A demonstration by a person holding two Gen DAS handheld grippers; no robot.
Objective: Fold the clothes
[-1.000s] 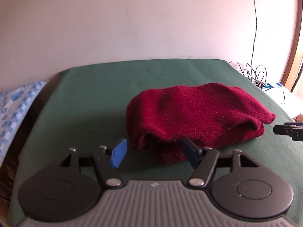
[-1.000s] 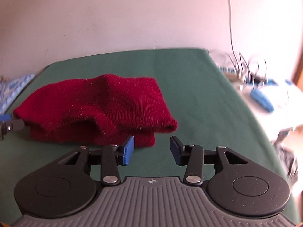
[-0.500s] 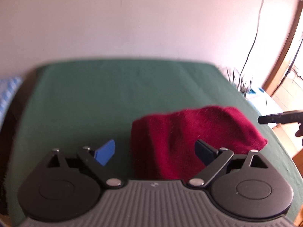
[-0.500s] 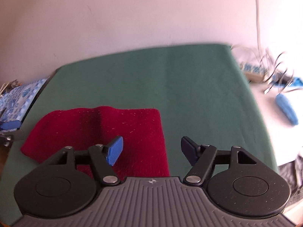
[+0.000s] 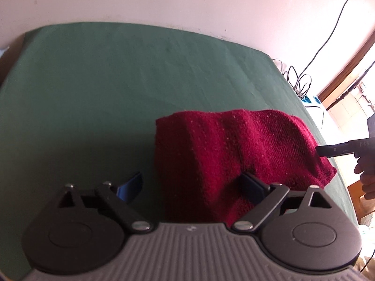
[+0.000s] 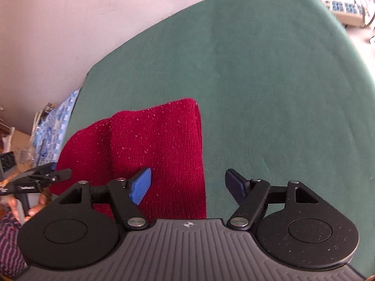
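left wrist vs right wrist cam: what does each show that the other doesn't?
Left wrist only: a wooden door frame and a cable running up the wall.
Right wrist only: a blue patterned cloth beside the table and a white power strip.
Both: red knit garment folded on the green table cover, both grippers open above it.

Dark red knit garment, folded into a thick rectangular bundle w/ soft ridges across the top, pale lint specks all over. Lies flat on the green cloth-covered table, nr its front edge, well away from the wall side.
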